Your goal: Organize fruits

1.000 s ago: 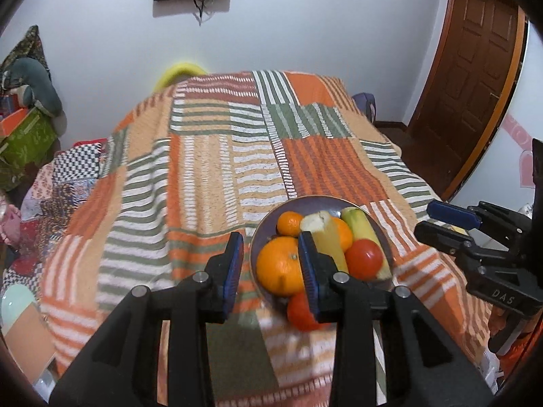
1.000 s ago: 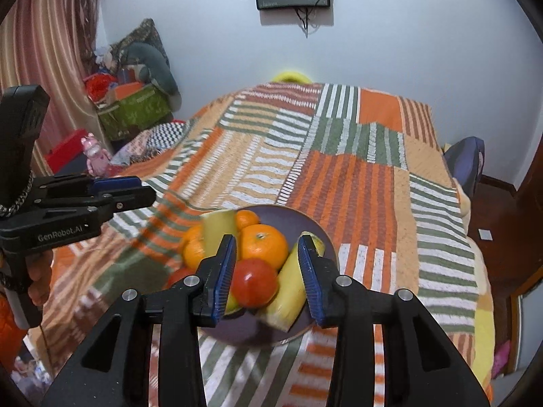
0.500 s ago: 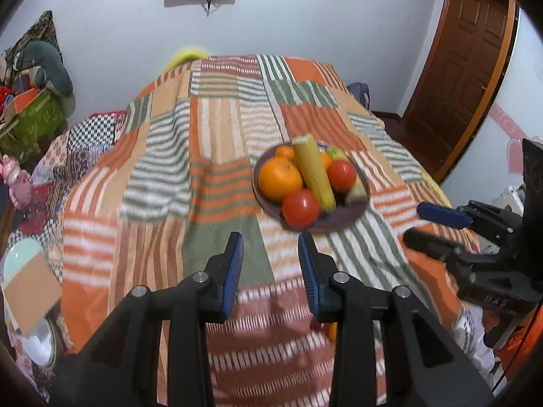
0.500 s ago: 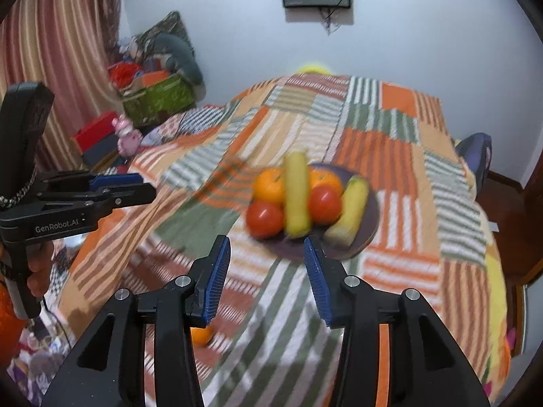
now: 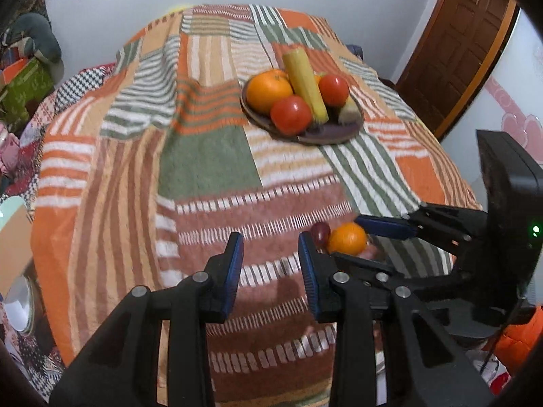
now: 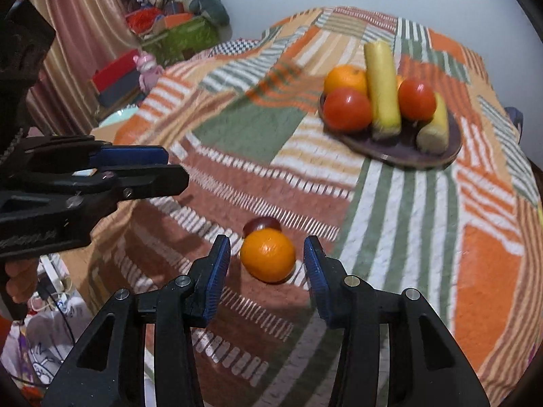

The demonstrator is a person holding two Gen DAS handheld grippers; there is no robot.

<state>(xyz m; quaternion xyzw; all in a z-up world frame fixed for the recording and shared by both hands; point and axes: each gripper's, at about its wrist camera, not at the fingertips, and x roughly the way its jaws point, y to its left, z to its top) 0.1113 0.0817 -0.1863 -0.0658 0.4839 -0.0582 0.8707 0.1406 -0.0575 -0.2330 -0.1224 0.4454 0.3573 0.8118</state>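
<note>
Left wrist view shows our left gripper [image 5: 269, 266] narrow and empty over the blanket [image 5: 210, 156], plate [image 5: 336, 134] now at one o'clock, while our right gripper [image 6: 266, 264], pulled back, brackets without touching the stray orange [image 6: 268, 259].

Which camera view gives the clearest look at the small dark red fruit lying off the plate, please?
The right wrist view: the dark red fruit shows just behind the loose orange. In the left wrist view it is blurred and partly cut off by a tool finger.
</note>
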